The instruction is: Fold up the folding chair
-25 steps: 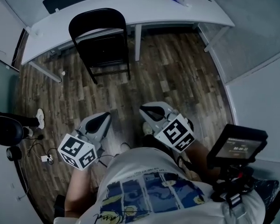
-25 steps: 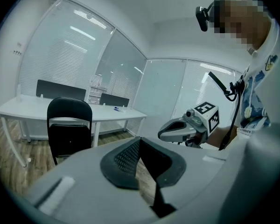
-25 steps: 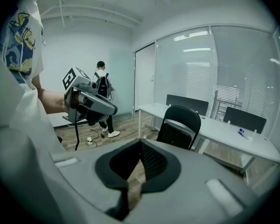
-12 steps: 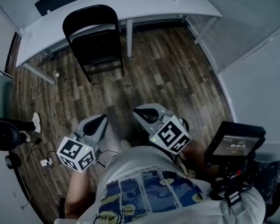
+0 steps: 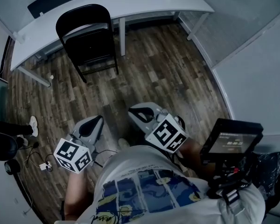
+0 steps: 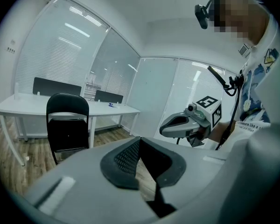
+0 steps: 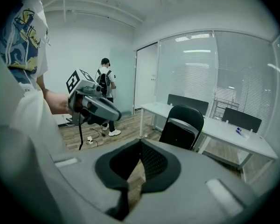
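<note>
An office: a long white desk (image 5: 144,4), glass partition walls (image 7: 196,69) with blinds, and a wood-plank floor (image 5: 168,78).

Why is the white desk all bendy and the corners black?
Head view: the wide lens bows the white desk; dim light. Left gripper view: round black rim, folding chair sharp. Right gripper view: same rim, lights glare on the glass wall.

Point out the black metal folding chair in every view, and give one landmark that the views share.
Head view: black metal folding chair at upper left.
Left gripper view: chair left of centre.
Right gripper view: chair right of centre.
Shared landmark: the long white desk right behind the chair.
</note>
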`<state>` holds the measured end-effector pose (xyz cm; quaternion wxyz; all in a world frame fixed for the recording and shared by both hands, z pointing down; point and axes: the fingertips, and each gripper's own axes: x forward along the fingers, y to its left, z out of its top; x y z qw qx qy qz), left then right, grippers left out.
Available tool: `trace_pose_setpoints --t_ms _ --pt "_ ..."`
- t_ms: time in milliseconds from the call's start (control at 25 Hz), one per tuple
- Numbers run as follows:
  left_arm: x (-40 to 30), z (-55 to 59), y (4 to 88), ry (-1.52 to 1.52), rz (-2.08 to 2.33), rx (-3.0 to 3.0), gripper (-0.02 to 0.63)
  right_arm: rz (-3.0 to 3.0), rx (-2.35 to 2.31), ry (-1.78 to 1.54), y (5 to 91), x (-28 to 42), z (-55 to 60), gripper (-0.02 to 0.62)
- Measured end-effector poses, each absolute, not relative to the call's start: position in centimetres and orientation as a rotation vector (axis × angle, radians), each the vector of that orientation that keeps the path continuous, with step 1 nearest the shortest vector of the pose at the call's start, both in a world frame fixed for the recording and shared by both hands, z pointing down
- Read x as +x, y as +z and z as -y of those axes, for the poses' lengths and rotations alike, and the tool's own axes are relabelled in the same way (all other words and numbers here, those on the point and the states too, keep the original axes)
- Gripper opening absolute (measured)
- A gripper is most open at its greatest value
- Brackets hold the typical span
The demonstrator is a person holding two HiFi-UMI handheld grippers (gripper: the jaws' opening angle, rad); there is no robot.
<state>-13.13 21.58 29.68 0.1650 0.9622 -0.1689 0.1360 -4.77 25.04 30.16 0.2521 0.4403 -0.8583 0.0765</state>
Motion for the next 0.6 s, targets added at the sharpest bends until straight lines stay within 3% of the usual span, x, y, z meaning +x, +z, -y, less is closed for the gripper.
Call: trace_pose_setpoints --t_ms 600 --pt "-13.7 -21.2 30.5 0.394 0.441 2.731 0.006 2.315 1.197 0.203 30.3 -6.0 -24.6 0.002"
